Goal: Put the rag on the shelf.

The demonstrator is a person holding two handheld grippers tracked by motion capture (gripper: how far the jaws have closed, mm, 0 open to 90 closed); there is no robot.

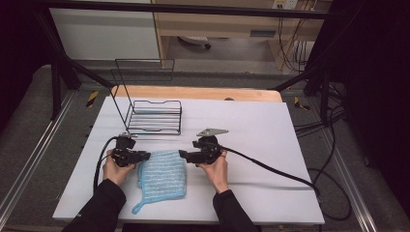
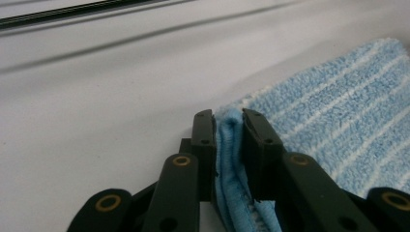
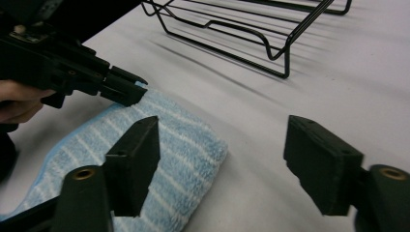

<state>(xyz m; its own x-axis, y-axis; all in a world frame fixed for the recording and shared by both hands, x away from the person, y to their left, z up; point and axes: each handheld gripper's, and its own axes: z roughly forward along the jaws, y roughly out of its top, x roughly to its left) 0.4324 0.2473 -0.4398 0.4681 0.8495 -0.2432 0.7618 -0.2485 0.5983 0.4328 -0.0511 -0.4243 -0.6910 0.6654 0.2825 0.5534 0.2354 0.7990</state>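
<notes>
White sheeting covers the rectangular table [image 1: 261, 145], with a strip of pale wood [image 1: 203, 93] exposed along its far edge. Grey carpeted floor [image 1: 29, 130] surrounds the table, crossed by black frame bars [image 1: 72, 63] and loose cables [image 1: 333, 193]; a light wooden cabinet [image 1: 217, 24] stands beyond. On the sheet lies a folded light-blue striped terry cloth [image 1: 162, 176], near the front edge between the hands. The left gripper [image 2: 227, 125] pinches the cloth's upper left corner between narrowed jaws. The right gripper [image 3: 222, 159] stands open, one jaw over the cloth's right edge, nothing clamped. A black wire rack [image 1: 154, 116] sits behind, well apart.
</notes>
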